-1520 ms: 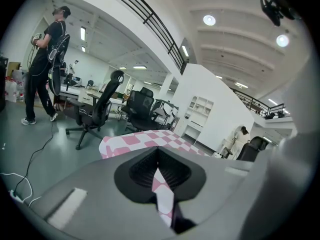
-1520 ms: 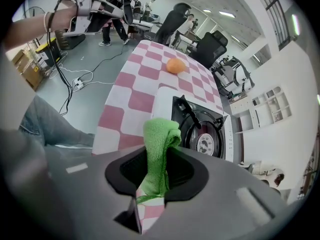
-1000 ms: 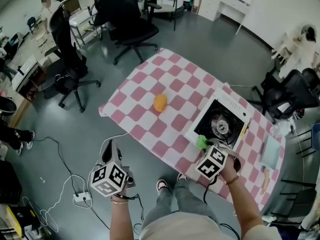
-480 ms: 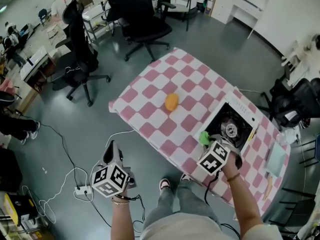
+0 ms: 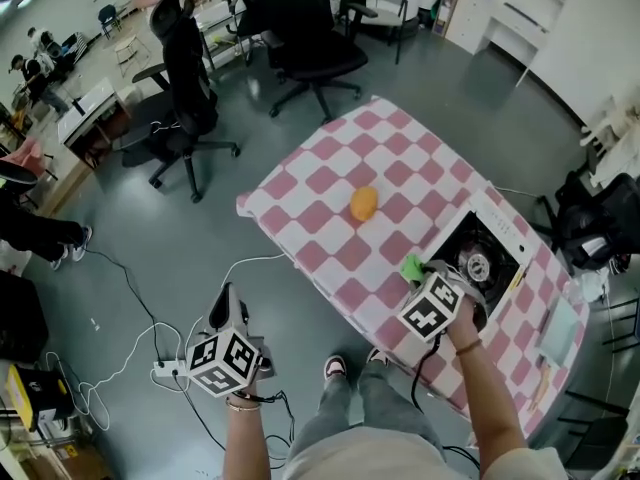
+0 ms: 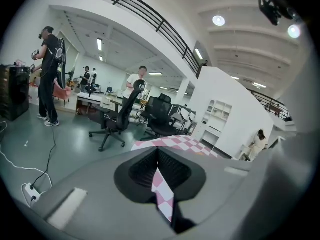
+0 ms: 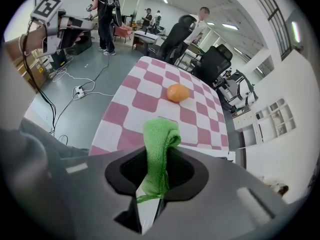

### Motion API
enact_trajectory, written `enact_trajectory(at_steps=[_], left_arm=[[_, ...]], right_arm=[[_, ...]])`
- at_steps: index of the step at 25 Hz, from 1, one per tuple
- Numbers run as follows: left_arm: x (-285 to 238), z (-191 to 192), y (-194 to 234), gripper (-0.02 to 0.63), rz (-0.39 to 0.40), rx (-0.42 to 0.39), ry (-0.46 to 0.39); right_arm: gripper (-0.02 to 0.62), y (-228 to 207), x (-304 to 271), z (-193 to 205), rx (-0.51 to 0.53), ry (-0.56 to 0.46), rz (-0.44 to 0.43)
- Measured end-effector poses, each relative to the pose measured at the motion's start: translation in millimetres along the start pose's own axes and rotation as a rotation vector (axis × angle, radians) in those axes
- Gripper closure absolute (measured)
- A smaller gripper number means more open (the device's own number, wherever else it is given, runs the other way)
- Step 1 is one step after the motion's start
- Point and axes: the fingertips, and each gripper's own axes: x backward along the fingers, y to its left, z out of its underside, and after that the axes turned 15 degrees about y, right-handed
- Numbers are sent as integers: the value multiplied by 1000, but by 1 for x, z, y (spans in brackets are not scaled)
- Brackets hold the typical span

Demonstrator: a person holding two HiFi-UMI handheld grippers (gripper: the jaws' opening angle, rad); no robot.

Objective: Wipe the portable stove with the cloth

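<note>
Right gripper point(image 7: 159, 160): jaws pinched on the cloth, held in the person's right hand point(image 5: 462, 320) over the table's near edge.
Cloth point(image 7: 160, 140): green and bunched; one fold stands up out of the jaws and a frayed end hangs below them. In the head view the cloth point(image 5: 411, 267) sits at the 9 o'clock edge of the portable stove; whether they touch cannot be told.
Portable stove point(image 5: 499, 223): white body, black top with a round burner, at 2 o'clock from the cloth.
Orange round object point(image 5: 364, 203): on the checks at 11 o'clock from the cloth, well apart from it.
Table point(image 5: 322, 179): covered in pink-and-white checks and set at a slant.
Left gripper point(image 5: 222, 303): at 8 o'clock from the right gripper, off the table and over the grey floor. Its jaws are pressed together with nothing between them.
Power strip point(image 5: 165, 373): on the floor at 9 o'clock from the left gripper, with cables trailing off it.
Office chairs point(image 5: 190, 98): black, at 11 o'clock beyond the table.
</note>
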Motion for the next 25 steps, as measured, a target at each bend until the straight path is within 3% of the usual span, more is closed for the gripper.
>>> enact_trajectory(at_steps=[10, 20, 25], left_arm=[[7, 0, 2, 606, -8, -6, 5], [-2, -1, -35, 606, 43, -54, 14], [-7, 0, -61, 606, 81, -84, 26]], right_arm=[[505, 1, 4, -11, -10, -33, -16], [505, -4, 12, -5, -33, -74, -23], [505, -15, 39, 3, -96, -158, -35]])
